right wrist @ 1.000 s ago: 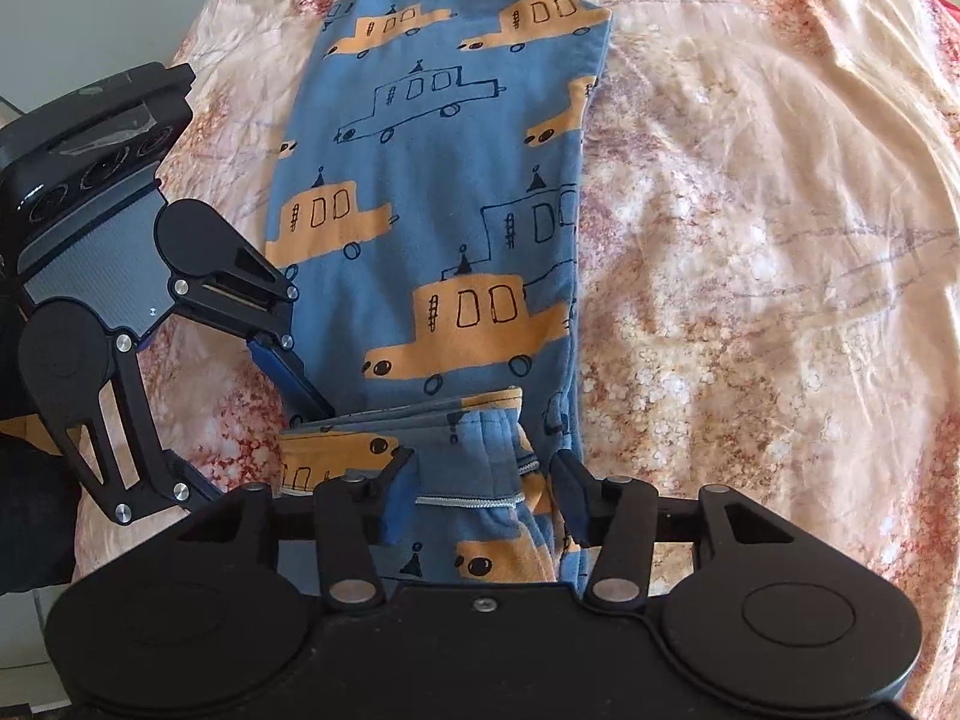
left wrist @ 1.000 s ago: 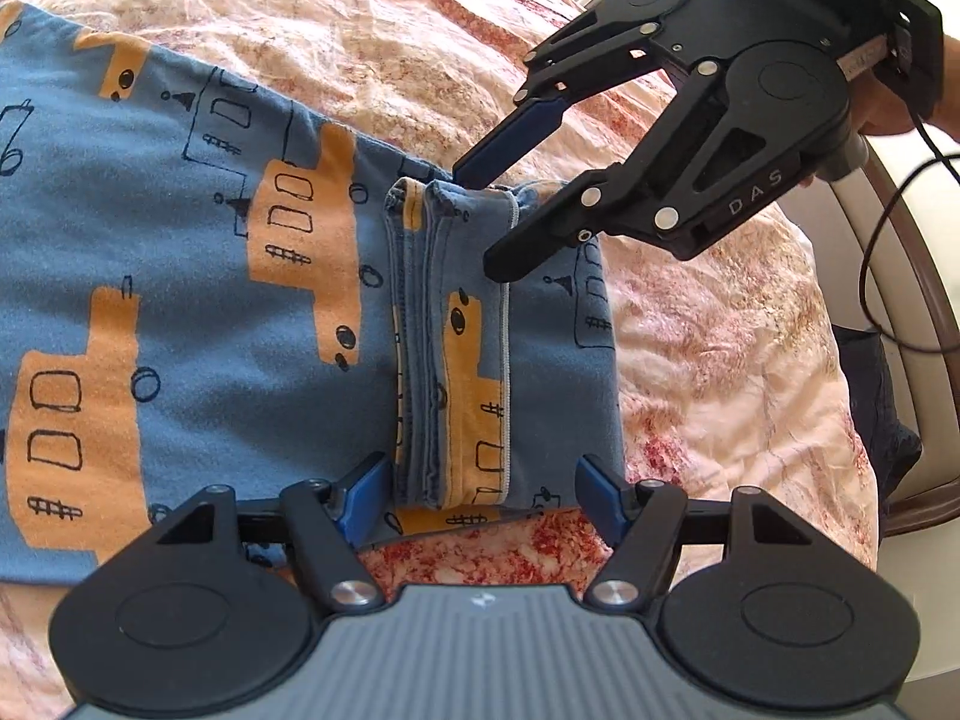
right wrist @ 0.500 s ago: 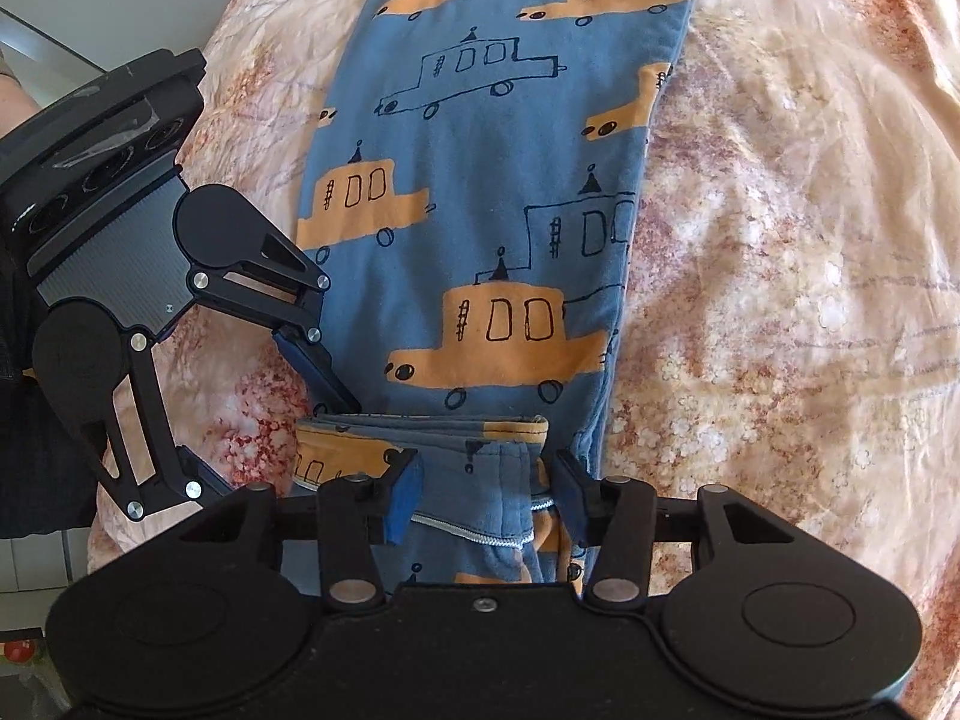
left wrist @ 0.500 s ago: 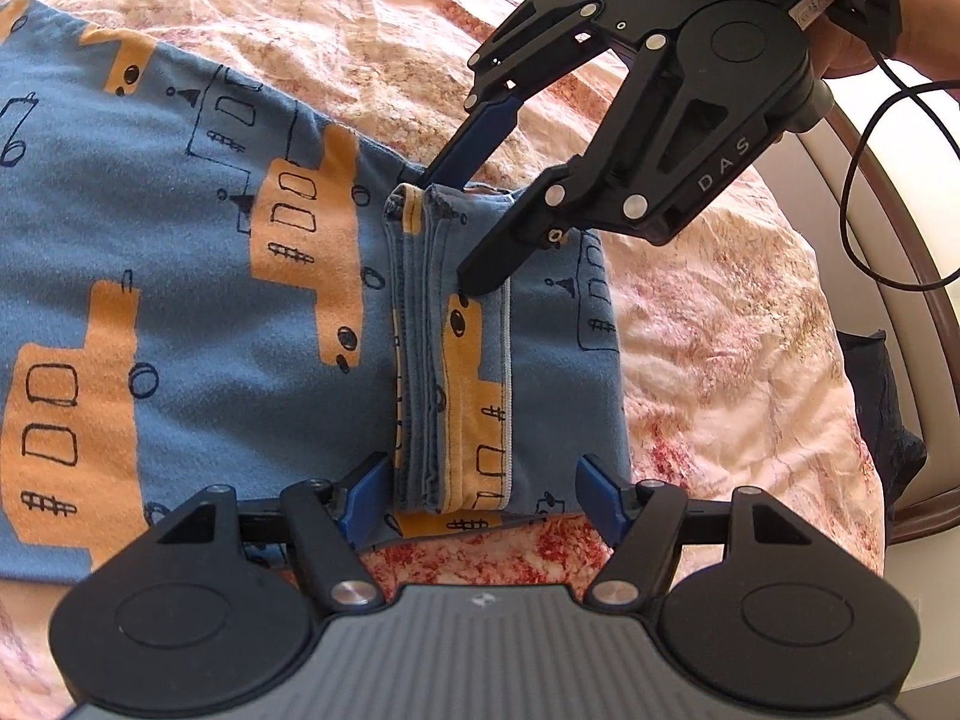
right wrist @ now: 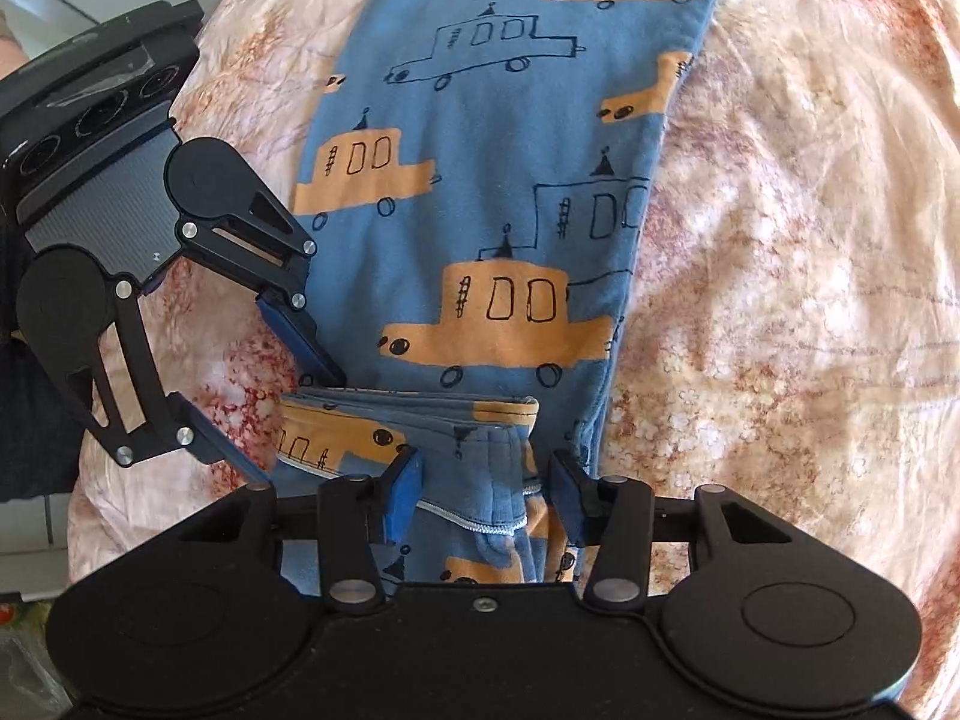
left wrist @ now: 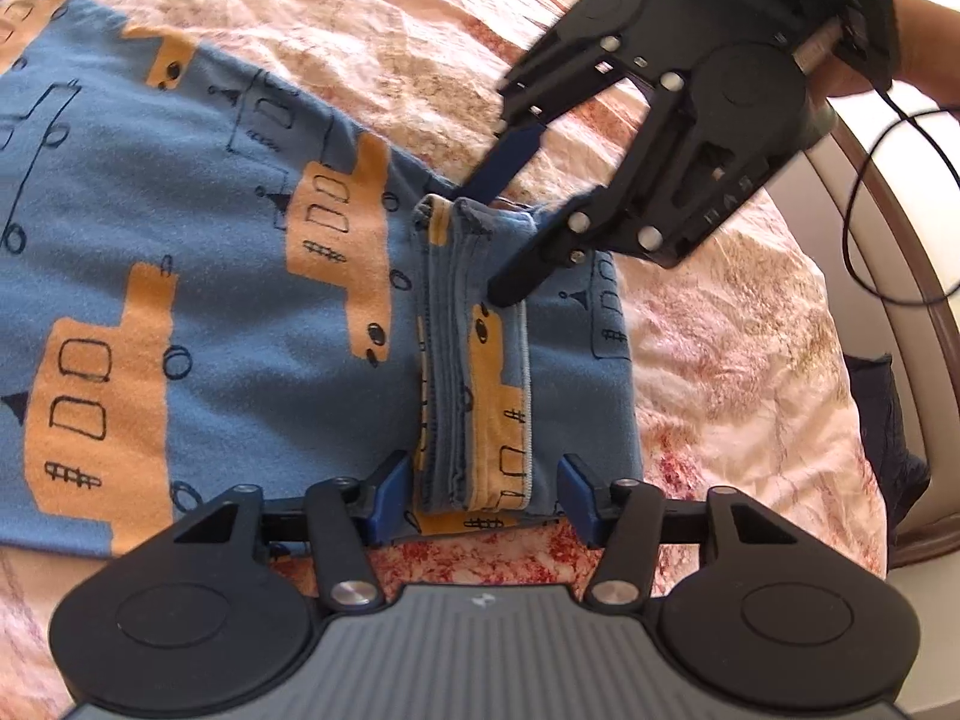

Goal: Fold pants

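Blue pants (left wrist: 180, 276) printed with orange cars lie flat on a bed, also in the right wrist view (right wrist: 492, 180). A raised fold of waistband fabric (left wrist: 474, 360) stands up near one end. My left gripper (left wrist: 486, 495) is open with its fingers on either side of the fold's near end. My right gripper (right wrist: 483, 495) is open and straddles the fold's other end (right wrist: 468, 480). The right gripper (left wrist: 501, 243) shows in the left wrist view, one finger on top of the fold. The left gripper (right wrist: 282, 402) shows at left in the right wrist view.
The bedspread (left wrist: 420, 30) is pink and cream with a red floral print, also in the right wrist view (right wrist: 780, 240). A wooden bed frame (left wrist: 918, 276) and a black cable (left wrist: 870, 192) are at the right edge of the left wrist view.
The right gripper has moved in over the raised fold, so more fabric now sits between its fingers. The left gripper has stayed at the fold's near end.
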Available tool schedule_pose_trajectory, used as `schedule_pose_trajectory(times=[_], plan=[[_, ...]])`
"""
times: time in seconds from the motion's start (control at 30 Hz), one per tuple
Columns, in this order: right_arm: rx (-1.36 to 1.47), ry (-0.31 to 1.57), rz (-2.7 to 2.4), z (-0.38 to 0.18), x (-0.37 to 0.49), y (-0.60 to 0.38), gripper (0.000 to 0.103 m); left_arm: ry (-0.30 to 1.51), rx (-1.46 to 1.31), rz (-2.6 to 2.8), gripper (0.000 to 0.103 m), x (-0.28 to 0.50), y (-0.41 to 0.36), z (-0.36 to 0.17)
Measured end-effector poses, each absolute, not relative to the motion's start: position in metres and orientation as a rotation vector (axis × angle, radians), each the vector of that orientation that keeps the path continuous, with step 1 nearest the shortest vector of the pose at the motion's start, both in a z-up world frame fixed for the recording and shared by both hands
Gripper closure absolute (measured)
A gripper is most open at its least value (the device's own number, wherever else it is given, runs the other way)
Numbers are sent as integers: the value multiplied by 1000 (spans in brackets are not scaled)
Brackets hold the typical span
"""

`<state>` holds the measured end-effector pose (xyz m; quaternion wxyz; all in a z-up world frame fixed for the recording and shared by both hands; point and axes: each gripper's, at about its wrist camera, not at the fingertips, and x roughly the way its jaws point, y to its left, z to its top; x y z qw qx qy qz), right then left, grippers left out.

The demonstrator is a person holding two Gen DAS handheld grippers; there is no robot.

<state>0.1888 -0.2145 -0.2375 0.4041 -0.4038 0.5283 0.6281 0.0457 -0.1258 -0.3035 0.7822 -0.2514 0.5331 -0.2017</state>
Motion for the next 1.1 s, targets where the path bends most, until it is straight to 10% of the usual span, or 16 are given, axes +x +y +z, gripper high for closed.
schedule_pose_trajectory(times=[0.17,1.1], plan=[[-1001,1319,1610,-228,188,-221,82,1168,-628,-399,83,47,-111,-310],[-814,1088,1672,-188,195,-145,87,925,-653,-211,90,16,24,-234]])
